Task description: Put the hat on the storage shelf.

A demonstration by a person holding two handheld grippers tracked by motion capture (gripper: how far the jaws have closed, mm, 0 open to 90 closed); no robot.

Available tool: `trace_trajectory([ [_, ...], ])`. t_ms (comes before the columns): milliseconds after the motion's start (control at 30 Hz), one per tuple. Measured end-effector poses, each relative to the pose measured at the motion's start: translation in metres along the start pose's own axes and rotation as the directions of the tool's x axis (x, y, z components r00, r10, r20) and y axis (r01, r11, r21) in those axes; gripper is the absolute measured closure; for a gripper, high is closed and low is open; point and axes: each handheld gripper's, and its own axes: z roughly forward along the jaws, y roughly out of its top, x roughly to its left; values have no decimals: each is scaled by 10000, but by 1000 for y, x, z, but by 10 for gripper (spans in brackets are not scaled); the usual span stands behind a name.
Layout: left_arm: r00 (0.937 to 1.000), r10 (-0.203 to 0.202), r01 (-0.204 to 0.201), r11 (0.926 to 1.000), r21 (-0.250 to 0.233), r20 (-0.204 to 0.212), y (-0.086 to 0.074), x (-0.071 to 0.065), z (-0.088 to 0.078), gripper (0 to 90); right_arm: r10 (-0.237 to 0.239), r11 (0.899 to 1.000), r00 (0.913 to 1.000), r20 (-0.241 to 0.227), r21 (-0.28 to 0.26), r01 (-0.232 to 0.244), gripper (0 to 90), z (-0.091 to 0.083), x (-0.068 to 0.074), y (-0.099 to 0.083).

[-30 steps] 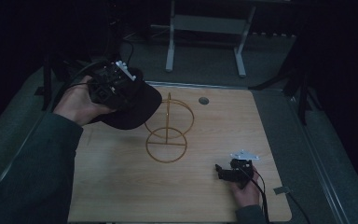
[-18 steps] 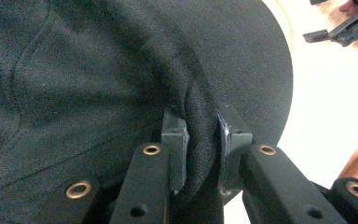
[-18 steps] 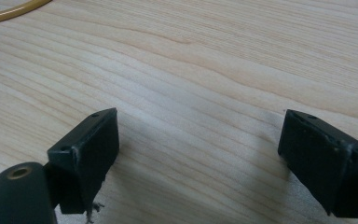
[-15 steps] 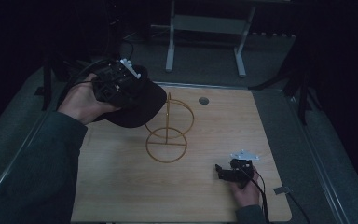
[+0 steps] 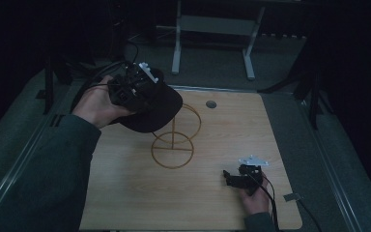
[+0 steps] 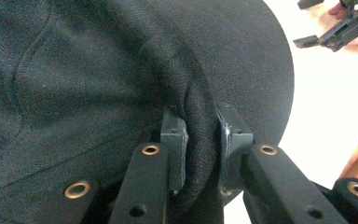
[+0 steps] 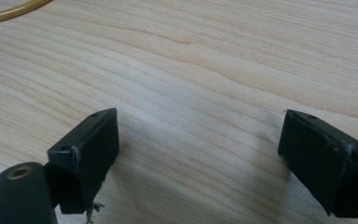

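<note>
Two grippers are at work over the table (image 5: 125,203). In the high view the left gripper (image 5: 134,87), held in the left hand (image 5: 98,104), is raised near the far left corner, its jaws clamped on a black cap (image 5: 158,108). The left gripper view shows the pinch closely: both pads (image 6: 173,140) squeeze a bunched fold of the cap's cloth (image 6: 200,135) between them, and the cap's dark curved surface spreads away beyond the jaws. The cap hangs tilted in the air, just left of the top ring of a wire stand (image 5: 174,140); in the high view its edge overlaps that ring, but whether they touch cannot be told. The stand sits upright near the middle of the table, its round base flat on the wood.

Close to the near right corner, the right gripper (image 5: 232,179) rests low by the tabletop in the right hand (image 5: 256,195). Its own view shows the jaws spread wide with bare wood between them, gripping nothing, and a bit of the stand's yellow wire (image 7: 9,14) at the top left.
</note>
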Motion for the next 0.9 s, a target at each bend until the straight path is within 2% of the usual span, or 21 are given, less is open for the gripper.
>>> trace_trajectory([
  [333, 9990, 435, -435, 9991, -16, 83, 11, -10, 2, 750, 5, 10000, 10000, 1, -1, -5, 123, 0, 0, 0],
  [833, 9967, 788, -787, 9969, -35, 185, 25, -25, 6, 749, 9, 10000, 10000, 1, -1, -9, 123, 0, 0, 0],
  [900, 9952, 958, -958, 9954, -7, 185, 28, -27, 7, 749, 8, 10000, 10000, 3, -1, -8, 123, 0, 0, 0],
])
